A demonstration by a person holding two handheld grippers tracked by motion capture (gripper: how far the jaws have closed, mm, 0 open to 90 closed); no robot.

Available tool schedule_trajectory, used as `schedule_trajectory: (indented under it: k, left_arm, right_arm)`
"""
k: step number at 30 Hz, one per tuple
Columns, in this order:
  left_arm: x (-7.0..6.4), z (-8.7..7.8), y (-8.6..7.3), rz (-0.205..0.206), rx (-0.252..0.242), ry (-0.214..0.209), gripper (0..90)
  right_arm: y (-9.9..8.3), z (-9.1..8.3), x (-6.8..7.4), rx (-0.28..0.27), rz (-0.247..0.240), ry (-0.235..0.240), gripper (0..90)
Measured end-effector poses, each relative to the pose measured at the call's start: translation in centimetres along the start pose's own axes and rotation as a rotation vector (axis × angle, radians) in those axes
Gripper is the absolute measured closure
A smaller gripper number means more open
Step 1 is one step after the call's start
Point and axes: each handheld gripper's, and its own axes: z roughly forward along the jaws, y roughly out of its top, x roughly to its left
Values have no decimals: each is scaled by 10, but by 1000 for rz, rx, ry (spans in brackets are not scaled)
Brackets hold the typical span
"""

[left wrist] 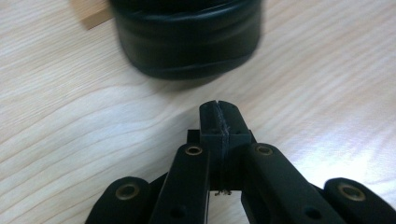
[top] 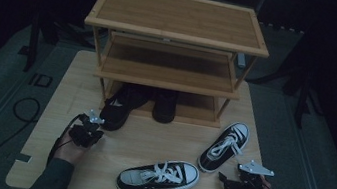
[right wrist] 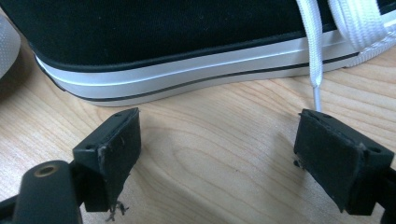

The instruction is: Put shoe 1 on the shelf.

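A three-shelf wooden shoe rack [top: 178, 12] stands at the table's back. Two black shoes sit on its bottom shelf; the left one [top: 118, 110] pokes out onto the table, the other [top: 165, 105] is tucked further in. Two black-and-white sneakers lie in front: one near the front edge [top: 158, 176], one to the right [top: 224, 147]. My left gripper [top: 96, 125] is shut and empty, just short of the protruding black shoe [left wrist: 187, 42]. My right gripper [top: 221, 177] stands open by the right sneaker's heel, whose side [right wrist: 187, 56] and white lace [right wrist: 315, 70] lie beyond the jaws, untouched.
The light wooden table [top: 58, 108] has bare room at its left and between the grippers. The rack's upper two shelves are bare. A black cable [top: 23, 108] lies on the floor to the left. The other sneaker's white toe cap [right wrist: 7, 46] shows at the view's left edge.
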Motion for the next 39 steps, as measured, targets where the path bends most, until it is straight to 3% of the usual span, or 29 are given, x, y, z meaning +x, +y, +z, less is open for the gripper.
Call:
schedule_trajectory:
  k: [9,16,20,33,39]
  left_arm:
    - [10,10,9,-45,-15,16,900]
    - [10,17,18,-84,-16,18,900]
    - [8,19,21,-84,-16,21,900]
    - [-14,32,49,-34,-24,-21,900]
    - [-27,42,66,18,-2,-32,900]
  right_arm:
    - [0,0,0,1,0,0,148]
    - [0,0,0,0,1,0,149]
    - [0,0,0,0,0,0,148]
    - [0,0,0,0,0,0,149]
    - [0,0,0,0,1,0,148]
